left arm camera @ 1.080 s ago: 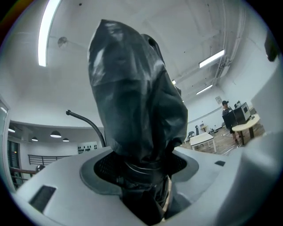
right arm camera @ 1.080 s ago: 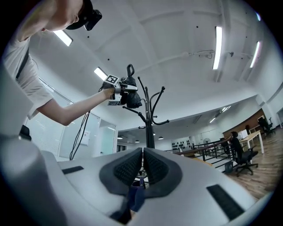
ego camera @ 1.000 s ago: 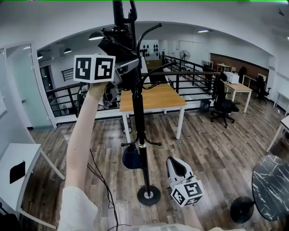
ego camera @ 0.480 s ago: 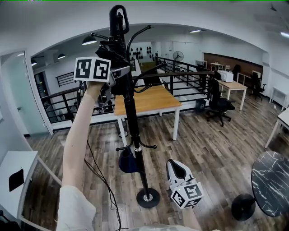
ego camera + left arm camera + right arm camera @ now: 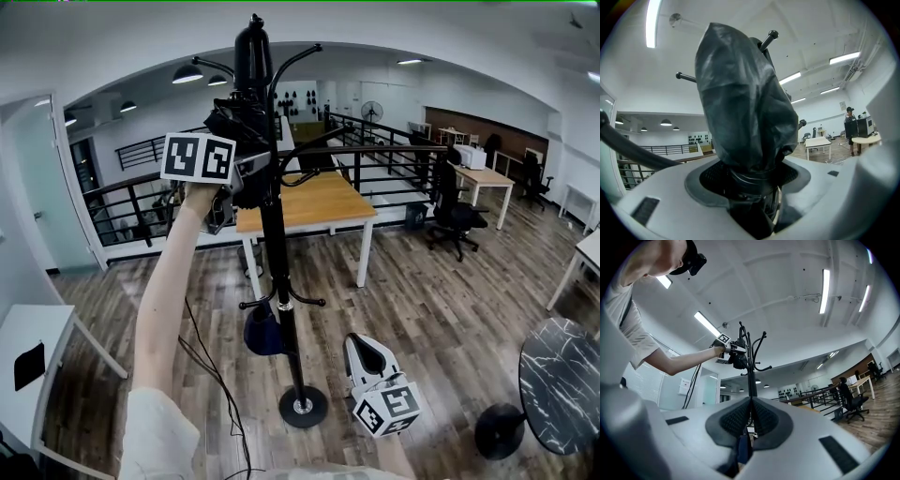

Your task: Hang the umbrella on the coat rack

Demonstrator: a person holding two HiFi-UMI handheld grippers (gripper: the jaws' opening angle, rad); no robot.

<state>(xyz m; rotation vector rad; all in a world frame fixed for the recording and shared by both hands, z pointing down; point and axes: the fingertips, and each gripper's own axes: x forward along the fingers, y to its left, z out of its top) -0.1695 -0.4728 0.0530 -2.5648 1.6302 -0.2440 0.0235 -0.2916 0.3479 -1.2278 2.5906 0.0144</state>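
Note:
The black coat rack point(image 5: 281, 281) stands on the wooden floor, its curved hooks point(image 5: 298, 58) at the top. My left gripper point(image 5: 242, 178) is raised level beside the upper pole and is shut on a black folded umbrella point(image 5: 246, 122), whose upper end reaches the rack's top. In the left gripper view the umbrella point(image 5: 745, 103) fills the space between the pads of the left gripper point(image 5: 752, 187), with ball-tipped hooks point(image 5: 770, 35) behind it. My right gripper point(image 5: 366, 352) hangs low near the rack's base, shut and empty; in its own view the right gripper point(image 5: 751, 416) has its pads touching.
A dark blue item point(image 5: 262, 333) sits low behind the pole, under the rack's small lower hooks point(image 5: 309, 300). Behind stand a wooden table point(image 5: 314, 202), a black railing point(image 5: 394, 155) and an office chair point(image 5: 452, 211). A marble round table point(image 5: 561, 380) is at the right, a white desk point(image 5: 33, 328) at the left.
My left gripper has sunk a little with the umbrella, staying close to the rack's top. The right gripper has kept still.

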